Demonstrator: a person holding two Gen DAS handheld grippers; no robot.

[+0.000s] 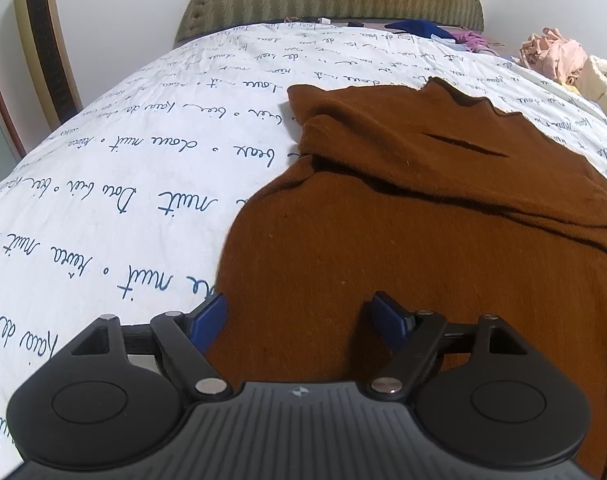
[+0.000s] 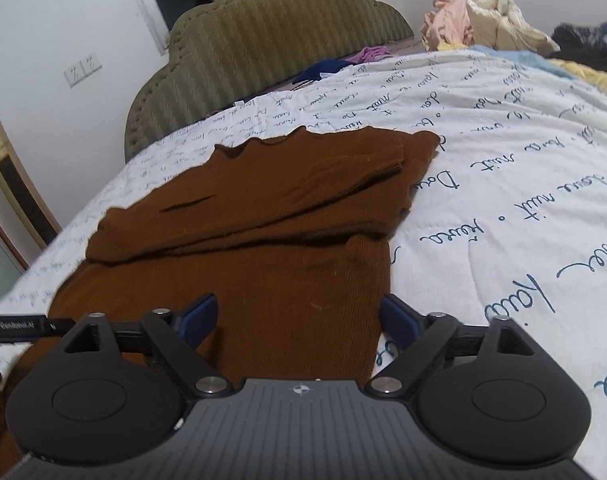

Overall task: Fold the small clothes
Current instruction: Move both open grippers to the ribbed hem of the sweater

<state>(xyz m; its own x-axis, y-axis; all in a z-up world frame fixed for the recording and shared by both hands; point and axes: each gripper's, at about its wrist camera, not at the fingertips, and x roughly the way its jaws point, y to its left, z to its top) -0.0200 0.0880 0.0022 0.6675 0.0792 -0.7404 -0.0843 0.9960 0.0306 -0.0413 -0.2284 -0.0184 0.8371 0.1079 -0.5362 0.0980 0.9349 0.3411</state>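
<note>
Brown knit top (image 2: 263, 240) lies flat on the script-print bedsheet (image 1: 123, 184), approx mid-bed, w/ both sleeves already folded in across the upper body – so the side folds look done, the lengthwise fold from the near hem is left. Left gripper (image 1: 303, 320) sits over the near-left edge and right gripper (image 2: 299, 318) over the near-right edge, both w/ fingers spread wide and holding nothing – probably about to pinch the hem. More clothes (image 2: 463, 20) wait piled by the headboard (image 2: 263, 40), so plenty remains
</note>
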